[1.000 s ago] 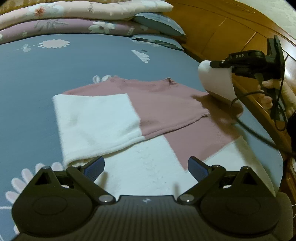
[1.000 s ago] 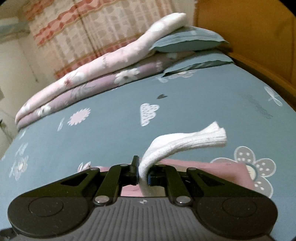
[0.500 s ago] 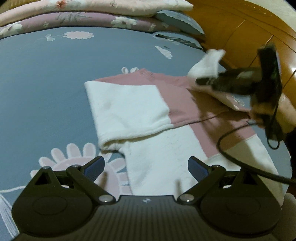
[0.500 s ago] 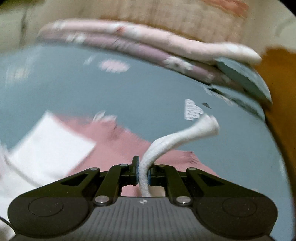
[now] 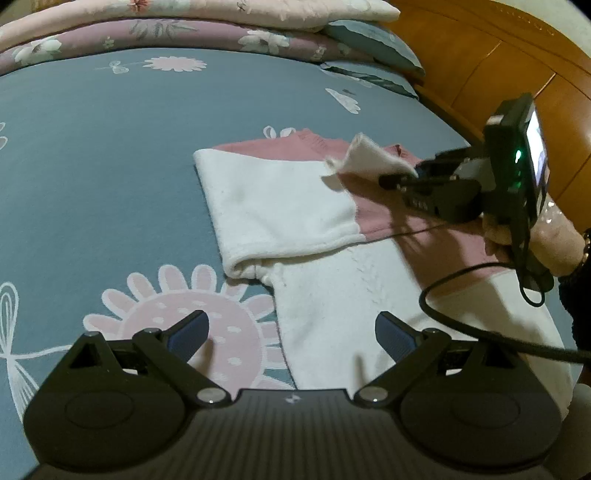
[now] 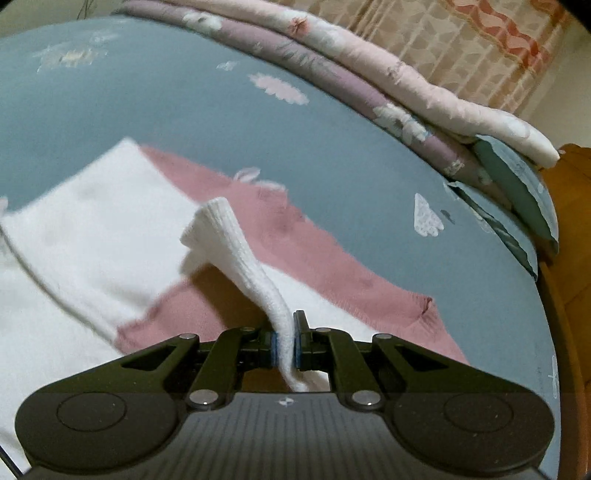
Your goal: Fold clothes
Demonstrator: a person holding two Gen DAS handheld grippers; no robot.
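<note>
Pink-and-white knitted sweater (image 5: 332, 236) lies flat on the blue-grey floral bedsheet (image 5: 110, 155), near the wooden headboard side. One white sleeve (image 5: 273, 206) is already folded across the chest. The other sleeve's white ribbed cuff (image 6: 225, 236) is pinched between the closed pads of the right gripper (image 6: 283, 347) and hangs above the pink chest area, free end sticking out past the jaws.

Risks, as judgement: the grip is only on a narrow bit of cuff, so the knit could slip out if it is pulled sideways. If it is let go too early, the sleeve may land bunched or overlap the folded sleeve unevenly. Dragging could also tug the sweater body and spoil the fold already made. The black cable (image 5: 461, 325) trailing over the white hem could snag the fabric.

Left gripper (image 5: 291, 332) is open, empty, low over the sheet's pink flower print and the sweater's white lower edge. Folded floral quilts (image 5: 184, 22) are stacked at the far side, well apart.
</note>
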